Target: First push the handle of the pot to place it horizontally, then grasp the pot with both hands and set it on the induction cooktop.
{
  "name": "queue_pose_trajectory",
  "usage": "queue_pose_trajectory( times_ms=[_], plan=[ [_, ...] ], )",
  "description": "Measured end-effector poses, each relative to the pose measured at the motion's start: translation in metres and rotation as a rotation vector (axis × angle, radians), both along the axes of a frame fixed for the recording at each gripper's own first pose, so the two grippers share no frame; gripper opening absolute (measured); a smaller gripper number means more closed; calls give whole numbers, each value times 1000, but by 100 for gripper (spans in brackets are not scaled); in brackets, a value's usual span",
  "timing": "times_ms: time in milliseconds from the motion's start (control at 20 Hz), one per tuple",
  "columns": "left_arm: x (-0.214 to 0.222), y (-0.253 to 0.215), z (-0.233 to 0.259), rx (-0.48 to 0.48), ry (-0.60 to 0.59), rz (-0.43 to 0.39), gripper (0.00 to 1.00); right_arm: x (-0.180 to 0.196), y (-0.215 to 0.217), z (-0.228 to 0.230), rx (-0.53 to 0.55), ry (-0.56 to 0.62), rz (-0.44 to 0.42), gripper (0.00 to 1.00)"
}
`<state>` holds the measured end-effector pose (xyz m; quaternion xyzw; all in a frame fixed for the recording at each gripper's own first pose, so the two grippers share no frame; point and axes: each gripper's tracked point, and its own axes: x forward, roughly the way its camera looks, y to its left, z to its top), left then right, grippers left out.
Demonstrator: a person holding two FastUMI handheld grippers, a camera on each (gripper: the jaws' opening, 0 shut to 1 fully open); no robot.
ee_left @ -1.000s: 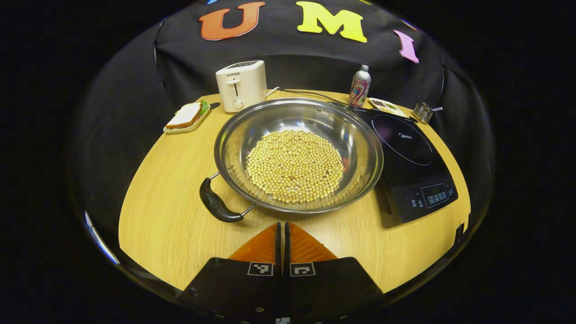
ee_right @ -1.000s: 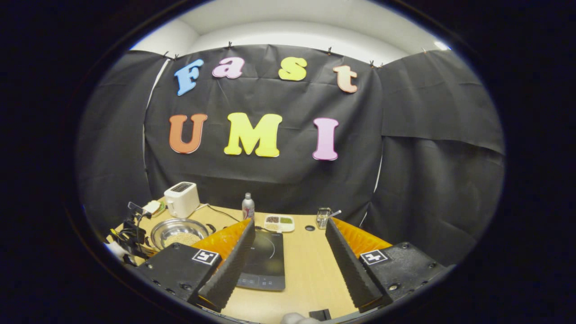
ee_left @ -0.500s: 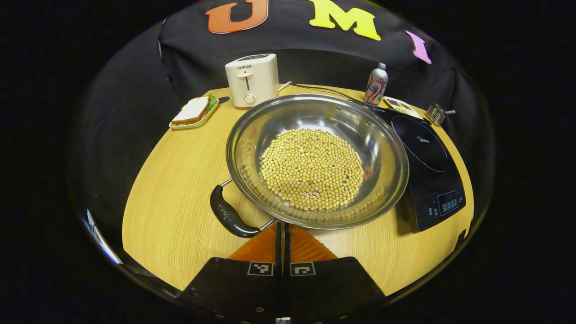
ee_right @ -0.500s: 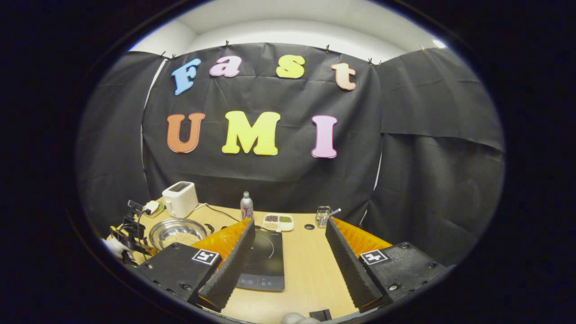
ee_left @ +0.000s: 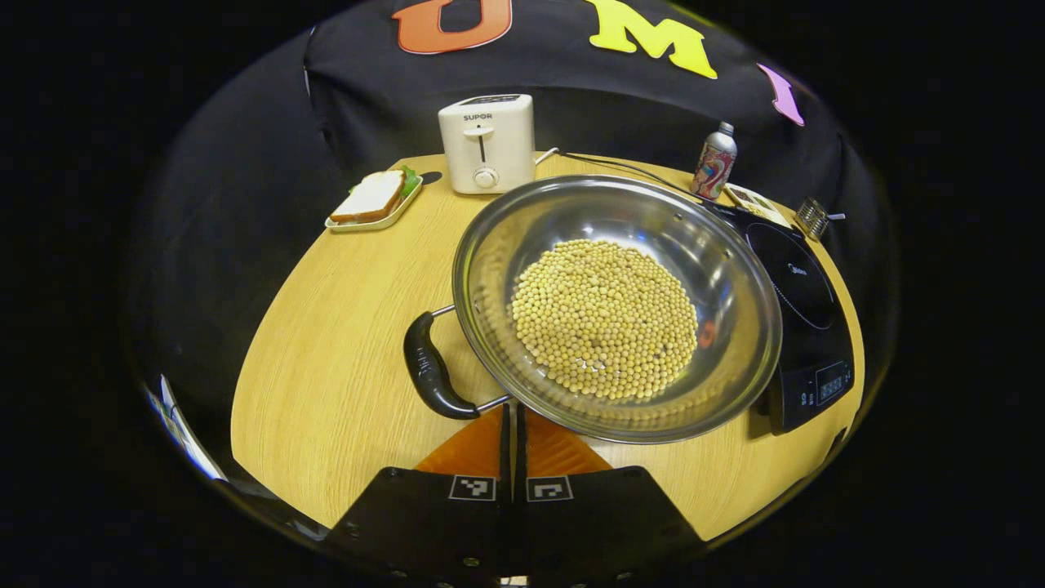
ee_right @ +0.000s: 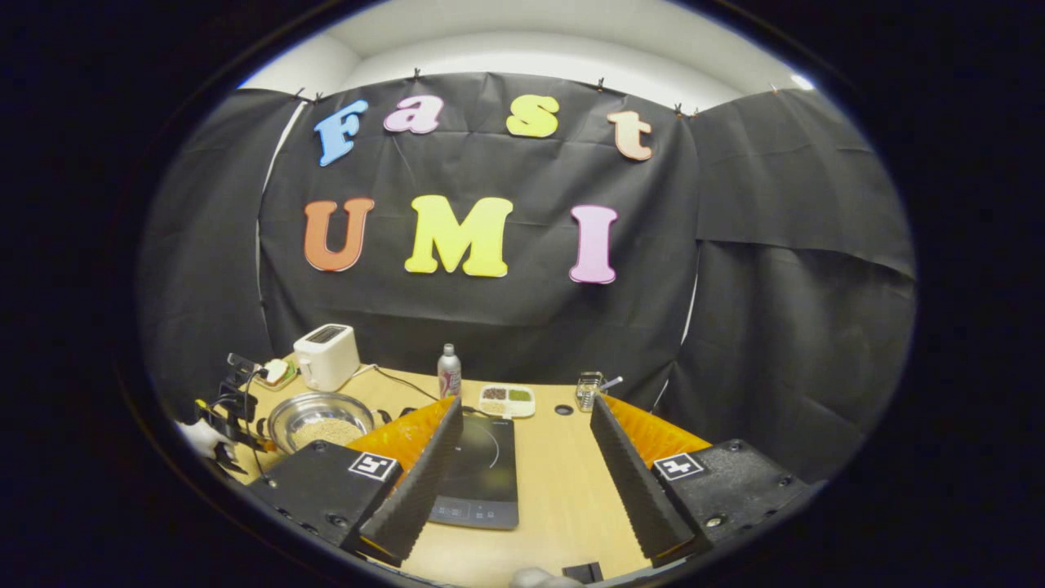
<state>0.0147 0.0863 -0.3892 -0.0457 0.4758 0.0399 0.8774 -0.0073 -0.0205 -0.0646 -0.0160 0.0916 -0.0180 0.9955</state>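
In the left gripper view the pot [ee_left: 612, 306] covers the near left edge of the induction cooktop [ee_left: 804, 318] at right of frame, and its second handle is hidden. The compartment tray [ee_left: 755, 200] and wire holder [ee_left: 812, 216] at upper right are too small to make out. In the right gripper view the right gripper's [ee_right: 522, 457] left finger [ee_right: 412, 482] hides the cooktop's left side, and the left gripper [ee_right: 233, 408] at lower left is too small to tell its jaws.

A silver pot [ee_left: 612, 302] of pale yellow beans [ee_left: 604, 318] with a black handle [ee_left: 431, 377] is seen on a light wood-grain table [ee_left: 326, 343]; the toaster [ee_left: 486, 143] is cream.
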Motion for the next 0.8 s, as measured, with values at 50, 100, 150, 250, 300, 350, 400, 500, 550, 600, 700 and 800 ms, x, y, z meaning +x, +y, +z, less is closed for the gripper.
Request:
queue_pose_trajectory(
  times_ms=[50, 100, 150, 250, 300, 350, 400, 500, 550, 600, 700, 800],
  plan=[
    [2, 4, -2, -6, 4, 14, 0, 1, 0, 1, -1, -2, -2, 99],
    [4, 8, -2, -12, 7, 26, 10, 1, 1, 4, -2, -5, -2, 97],
    [7, 12, -2, -11, 4, 33, 0, 3, 2, 4, -5, -5, -2, 97],
    [11, 18, -3, -13, 1, 42, 0, 6, 4, 6, -14, -9, 0, 97],
    [13, 20, -3, -21, -1, 51, 0, 7, 7, 7, -16, -8, 4, 97],
    [14, 22, -4, -25, 0, 56, 0, 9, 9, 7, -17, -6, 7, 97],
    [16, 25, -4, -29, -2, 63, 0, 10, 12, 8, -18, -5, 11, 97],
    [19, 32, -5, -33, -3, 75, 0, 13, 17, 10, -23, -7, 18, 97],
    [22, 35, -6, -38, -5, 82, 0, 14, 20, 10, -29, -7, 22, 97],
    [24, 38, -6, -43, -6, 90, 0, 16, 22, 10, -33, -6, 25, 97],
    [29, 43, -6, -56, -9, 107, 0, 18, 26, 10, -35, -4, 30, 97],
    [34, 49, -6, -60, -11, 121, 0, 20, 30, 8, -31, 8, 37, 97]
  ],
)
